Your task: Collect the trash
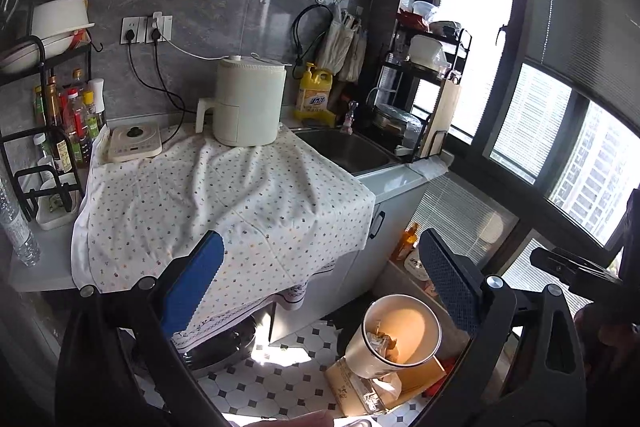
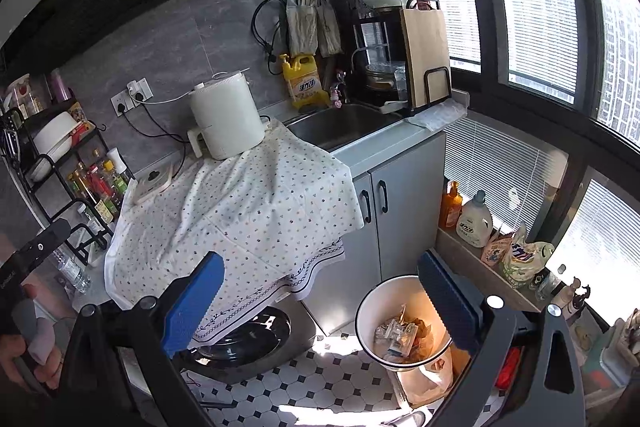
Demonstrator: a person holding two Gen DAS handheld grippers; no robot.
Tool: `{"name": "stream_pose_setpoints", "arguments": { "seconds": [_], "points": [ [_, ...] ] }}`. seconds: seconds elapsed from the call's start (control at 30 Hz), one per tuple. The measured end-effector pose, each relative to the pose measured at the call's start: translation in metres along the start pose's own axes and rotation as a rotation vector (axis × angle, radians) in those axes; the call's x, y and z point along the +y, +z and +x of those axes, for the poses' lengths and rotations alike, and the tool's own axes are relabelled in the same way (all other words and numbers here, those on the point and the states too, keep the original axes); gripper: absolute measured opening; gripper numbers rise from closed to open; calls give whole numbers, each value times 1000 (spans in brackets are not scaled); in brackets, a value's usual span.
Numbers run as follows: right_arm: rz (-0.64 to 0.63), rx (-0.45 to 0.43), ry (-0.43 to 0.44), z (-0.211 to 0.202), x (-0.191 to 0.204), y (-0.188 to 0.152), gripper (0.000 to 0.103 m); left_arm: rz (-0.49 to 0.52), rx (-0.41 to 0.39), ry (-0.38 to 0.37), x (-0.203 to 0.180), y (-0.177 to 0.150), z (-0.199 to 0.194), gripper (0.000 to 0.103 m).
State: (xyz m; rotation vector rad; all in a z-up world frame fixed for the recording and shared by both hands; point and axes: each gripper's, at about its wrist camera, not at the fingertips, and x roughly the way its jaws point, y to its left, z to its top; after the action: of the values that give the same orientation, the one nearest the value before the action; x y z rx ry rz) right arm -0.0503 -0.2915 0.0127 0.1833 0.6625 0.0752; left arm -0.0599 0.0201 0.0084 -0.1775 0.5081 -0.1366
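A white trash bin stands on the tiled floor by the cabinet, with crumpled wrappers and paper inside. It also shows in the right wrist view, with the trash at its bottom. My left gripper is open and empty, held above the counter's front edge, left of and above the bin. My right gripper is open and empty, its right finger over the bin's rim. The dotted cloth on the counter carries no loose trash that I can see.
A white air fryer and a small induction cooker sit on the cloth. The sink lies right of it. Bottle racks stand at the left. A washing machine sits under the counter. Detergent bottles line the window ledge.
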Motion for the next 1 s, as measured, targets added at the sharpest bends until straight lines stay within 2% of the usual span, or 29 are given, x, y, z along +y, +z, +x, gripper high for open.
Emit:
{"name": "stream_pose_setpoints", "arguments": {
  "seconds": [1.0],
  "points": [
    [-31,22,-6,-7,14,-16,95,-1,42,-9,3,-16,-1,97]
  ]
}}
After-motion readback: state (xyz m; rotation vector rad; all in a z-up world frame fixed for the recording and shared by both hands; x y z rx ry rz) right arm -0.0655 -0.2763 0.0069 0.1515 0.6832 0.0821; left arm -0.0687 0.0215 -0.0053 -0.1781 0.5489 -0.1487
